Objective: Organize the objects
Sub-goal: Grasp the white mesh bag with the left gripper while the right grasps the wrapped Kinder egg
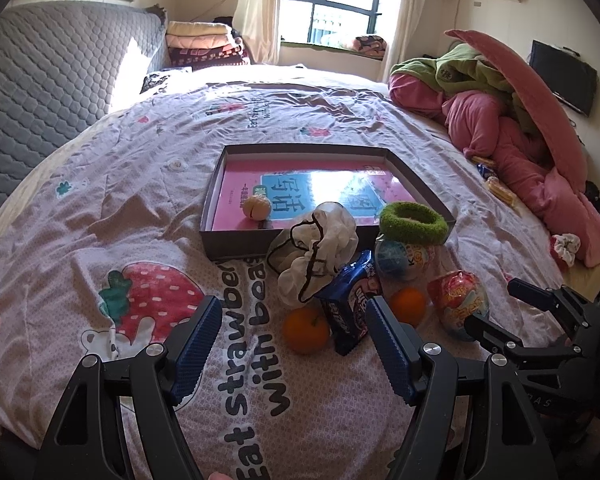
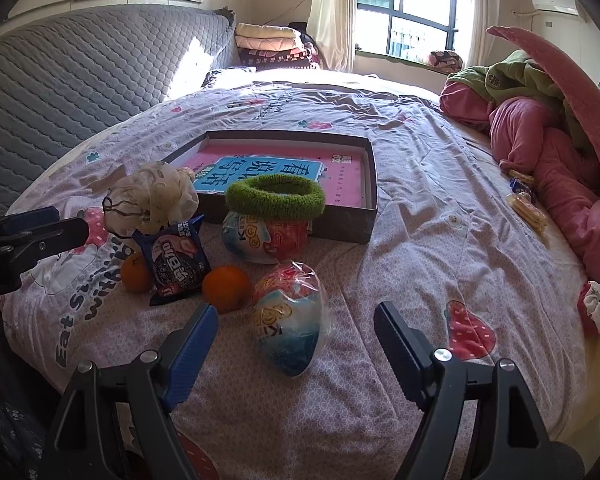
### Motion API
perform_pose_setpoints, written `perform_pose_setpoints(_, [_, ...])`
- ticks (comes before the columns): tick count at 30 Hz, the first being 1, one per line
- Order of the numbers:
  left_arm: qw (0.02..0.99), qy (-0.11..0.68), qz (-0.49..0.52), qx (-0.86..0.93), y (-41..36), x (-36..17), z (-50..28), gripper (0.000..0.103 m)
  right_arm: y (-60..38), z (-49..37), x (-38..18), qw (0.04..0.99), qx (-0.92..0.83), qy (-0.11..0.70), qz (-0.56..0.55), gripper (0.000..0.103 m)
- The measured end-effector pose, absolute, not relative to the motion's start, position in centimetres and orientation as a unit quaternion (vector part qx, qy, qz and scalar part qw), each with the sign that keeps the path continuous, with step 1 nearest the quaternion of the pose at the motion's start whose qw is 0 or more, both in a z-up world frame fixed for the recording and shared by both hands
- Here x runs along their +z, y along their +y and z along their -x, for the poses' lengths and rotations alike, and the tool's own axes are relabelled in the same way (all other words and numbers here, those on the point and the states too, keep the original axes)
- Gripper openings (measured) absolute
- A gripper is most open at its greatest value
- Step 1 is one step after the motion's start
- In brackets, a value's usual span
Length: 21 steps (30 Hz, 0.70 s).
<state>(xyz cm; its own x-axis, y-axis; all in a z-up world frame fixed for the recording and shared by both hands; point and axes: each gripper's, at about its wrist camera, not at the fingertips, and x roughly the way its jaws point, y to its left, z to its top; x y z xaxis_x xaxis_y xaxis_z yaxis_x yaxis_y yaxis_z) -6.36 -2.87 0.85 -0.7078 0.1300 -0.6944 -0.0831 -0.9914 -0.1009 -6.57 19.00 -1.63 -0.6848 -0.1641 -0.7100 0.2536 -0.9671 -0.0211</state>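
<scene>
Right claw agape — wrapped egg between

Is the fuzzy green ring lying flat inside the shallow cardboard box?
No, the fuzzy green ring sits atop a wrapped toy egg, outside the box.

Black hand-held gripper (ribbed blue pads)

Being counted on the bedspread: two oranges, two wrapped toy eggs, one green scrunchie, one snack packet, one white drawstring pouch, one box lid, one peeled fruit, one book.
</scene>
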Motion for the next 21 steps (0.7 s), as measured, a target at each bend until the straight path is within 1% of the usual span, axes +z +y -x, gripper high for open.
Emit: perform_pose_setpoints(21, [0.055, -0.024, 0.381, 0.923, -1.8, -0.8, 10.6, 0.076, 19.3, 8.6, -3.9, 0.108, -0.904, 0.045, -0.411, 0.080])
